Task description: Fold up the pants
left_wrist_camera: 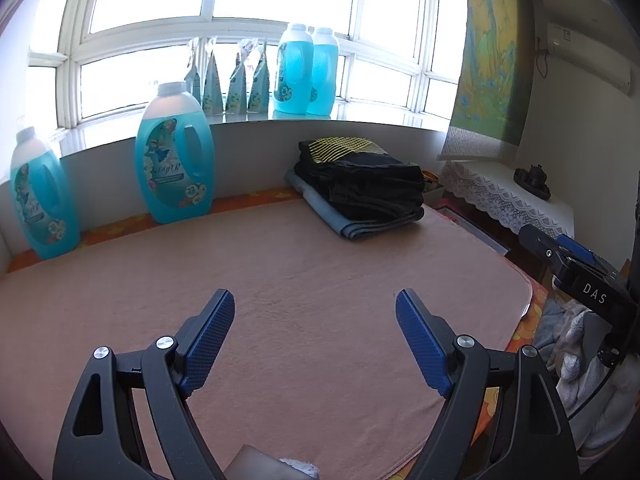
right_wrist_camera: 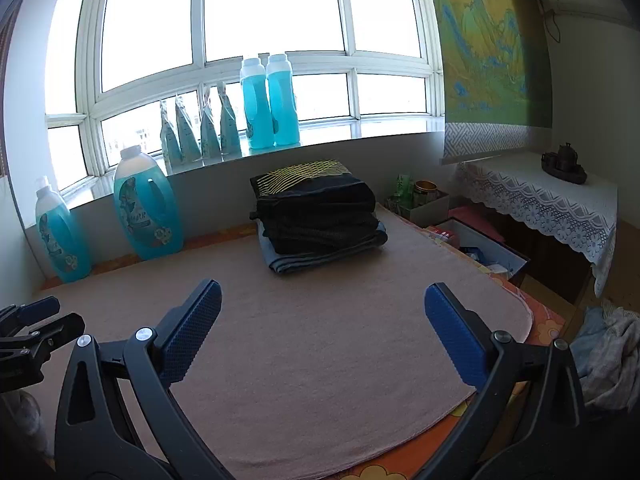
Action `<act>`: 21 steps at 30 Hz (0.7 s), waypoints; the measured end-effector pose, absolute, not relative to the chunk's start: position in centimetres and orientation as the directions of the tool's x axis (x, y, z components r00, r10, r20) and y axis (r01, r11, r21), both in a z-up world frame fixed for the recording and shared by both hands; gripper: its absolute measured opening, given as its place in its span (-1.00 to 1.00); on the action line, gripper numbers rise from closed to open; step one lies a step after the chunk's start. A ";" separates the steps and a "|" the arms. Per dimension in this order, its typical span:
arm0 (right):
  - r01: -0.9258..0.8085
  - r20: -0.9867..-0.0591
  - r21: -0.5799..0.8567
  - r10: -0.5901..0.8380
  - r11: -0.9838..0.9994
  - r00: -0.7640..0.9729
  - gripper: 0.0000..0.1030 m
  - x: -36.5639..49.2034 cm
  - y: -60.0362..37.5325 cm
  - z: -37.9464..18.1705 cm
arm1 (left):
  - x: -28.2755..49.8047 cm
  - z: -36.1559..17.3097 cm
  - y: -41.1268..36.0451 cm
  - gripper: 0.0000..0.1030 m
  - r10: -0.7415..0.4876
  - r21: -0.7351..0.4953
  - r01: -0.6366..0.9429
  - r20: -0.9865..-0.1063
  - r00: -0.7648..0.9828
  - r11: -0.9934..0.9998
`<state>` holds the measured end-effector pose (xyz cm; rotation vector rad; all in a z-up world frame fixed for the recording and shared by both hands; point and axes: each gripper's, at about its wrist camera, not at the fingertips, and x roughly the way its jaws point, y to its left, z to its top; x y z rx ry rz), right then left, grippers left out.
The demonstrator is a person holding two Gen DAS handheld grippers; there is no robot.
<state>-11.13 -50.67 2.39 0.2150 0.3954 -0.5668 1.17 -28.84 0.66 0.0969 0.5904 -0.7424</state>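
A stack of folded dark pants sits at the far edge of a tan mat, its top piece showing a yellow pattern and its bottom piece grey-blue. My left gripper hovers over the near part of the mat, open, with nothing between its blue pads. Over the mat's near right part my right gripper is open and empty too. In the left wrist view the right gripper's body shows at the right edge. A heap of pale unfolded clothes lies off the mat's right side.
Big blue detergent bottles stand along the wall at the left, more bottles and pouches on the windowsill. To the right stands a lace-covered side table with open boxes beneath.
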 end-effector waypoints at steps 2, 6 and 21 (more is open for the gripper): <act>0.559 -0.419 0.087 -0.479 0.824 0.771 1.00 -11.1 -50.7 2.4 | 1.2 0.7 -28.8 0.61 -0.609 -0.125 0.659 -0.538 0.583 0.741; 0.556 -0.419 0.091 -0.475 0.826 0.774 1.00 -11.0 -50.7 2.5 | 1.1 0.7 -28.8 0.61 -0.608 -0.123 0.659 -0.536 0.585 0.742; 0.553 -0.425 0.089 -0.471 0.828 0.773 1.00 -10.8 -50.5 2.4 | 1.0 0.6 -28.9 0.61 -0.616 -0.136 0.662 -0.537 0.576 0.737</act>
